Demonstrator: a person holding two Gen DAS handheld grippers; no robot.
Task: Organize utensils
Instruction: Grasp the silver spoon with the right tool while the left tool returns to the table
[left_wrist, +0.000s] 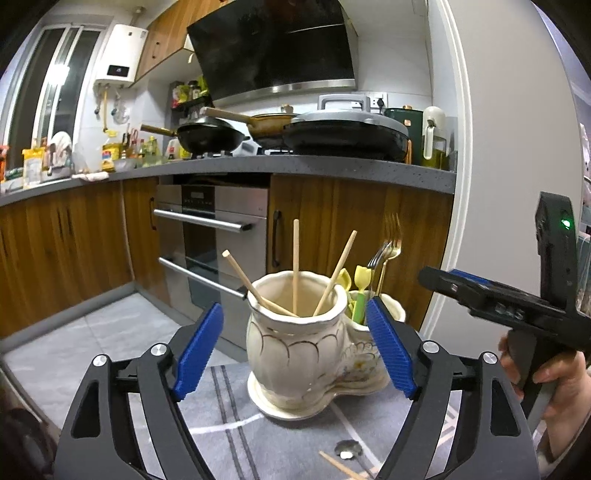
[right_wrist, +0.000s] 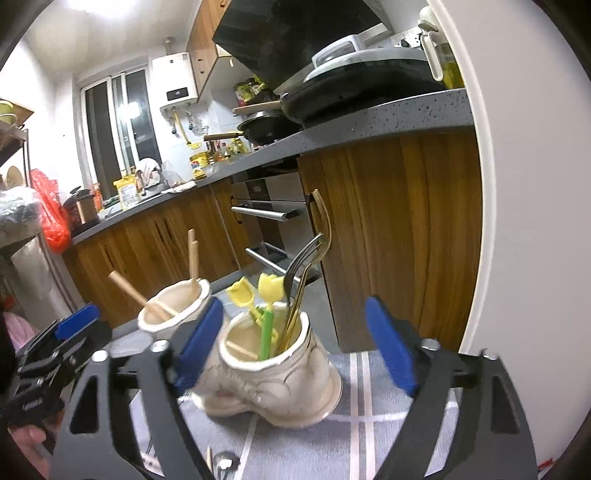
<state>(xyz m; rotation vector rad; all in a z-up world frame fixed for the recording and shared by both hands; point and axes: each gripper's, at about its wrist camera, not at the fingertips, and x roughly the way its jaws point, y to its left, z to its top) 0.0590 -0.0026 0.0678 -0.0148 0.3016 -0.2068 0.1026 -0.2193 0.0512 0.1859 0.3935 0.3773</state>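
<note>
While the left claw (left_wrist: 295, 350) is being held apart, empty, at centre frame, chopsticks (left_wrist: 295, 266) are being kept upright in the ceramic holder (left_wrist: 295, 354). Through the right view, the right claw (right_wrist: 295, 347) is likewise being held apart around the compartment where forks (right_wrist: 310, 258) are being sorted.

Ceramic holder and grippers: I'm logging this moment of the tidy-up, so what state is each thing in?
Ceramic holder: upright on the cloth, both cups loaded.
Chopsticks: three leaning in the taller cup.
Forks: standing in the other cup.
Yellow tulip utensils: standing beside the forks.
Left gripper: open, empty.
Right gripper: open, empty.
Loose chopstick: lying on the cloth.
</note>
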